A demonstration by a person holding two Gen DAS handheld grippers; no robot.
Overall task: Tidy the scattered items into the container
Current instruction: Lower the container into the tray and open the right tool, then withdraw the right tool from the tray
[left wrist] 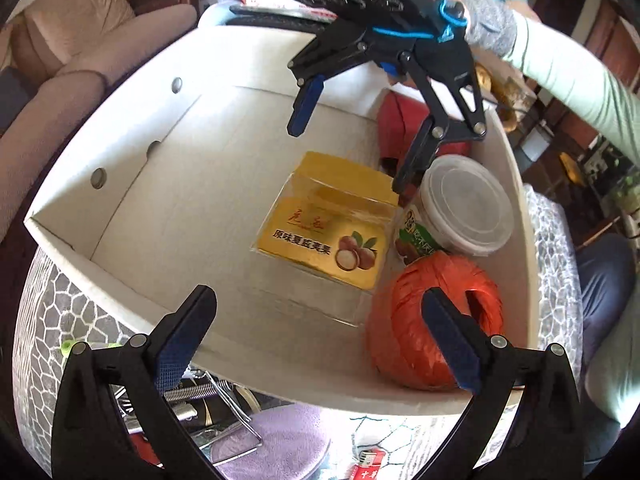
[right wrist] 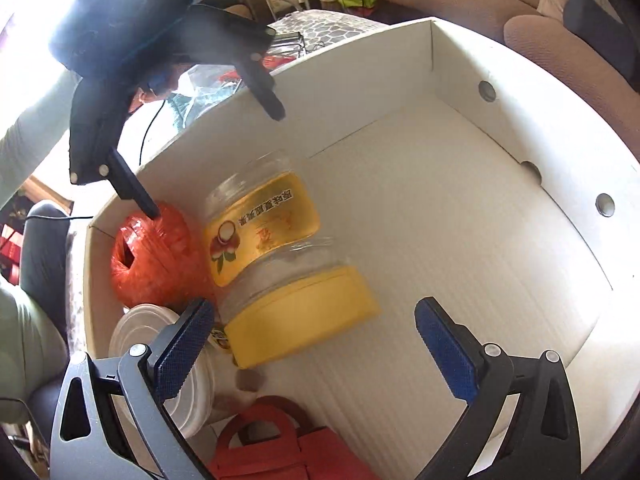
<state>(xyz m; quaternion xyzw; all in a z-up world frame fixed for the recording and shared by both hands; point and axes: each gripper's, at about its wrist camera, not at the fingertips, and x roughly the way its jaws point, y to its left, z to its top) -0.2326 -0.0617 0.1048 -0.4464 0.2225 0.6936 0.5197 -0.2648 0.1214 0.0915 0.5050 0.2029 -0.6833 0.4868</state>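
Note:
A white cardboard box (left wrist: 132, 216) (right wrist: 500, 152) holds a clear jar with a yellow lid and label (left wrist: 324, 232) (right wrist: 264, 240) lying on its side, an orange ball of twine (left wrist: 436, 320) (right wrist: 152, 256), a tub with a clear lid (left wrist: 464, 204) (right wrist: 140, 332) and a red bag (left wrist: 404, 120) (right wrist: 276, 440). My left gripper (left wrist: 316, 336) (right wrist: 216, 160) is open and empty over the box's near edge. My right gripper (right wrist: 316, 344) (left wrist: 348, 156) is open and empty above the jar's lid end.
The box sits on a table with a grey pebble-pattern cloth (left wrist: 60, 312). In front of the box lie a purple cloth (left wrist: 280, 444), metal wire parts (left wrist: 208, 396) and a red lighter (left wrist: 368, 464). A beige sofa (left wrist: 72, 40) (right wrist: 480, 4) stands behind.

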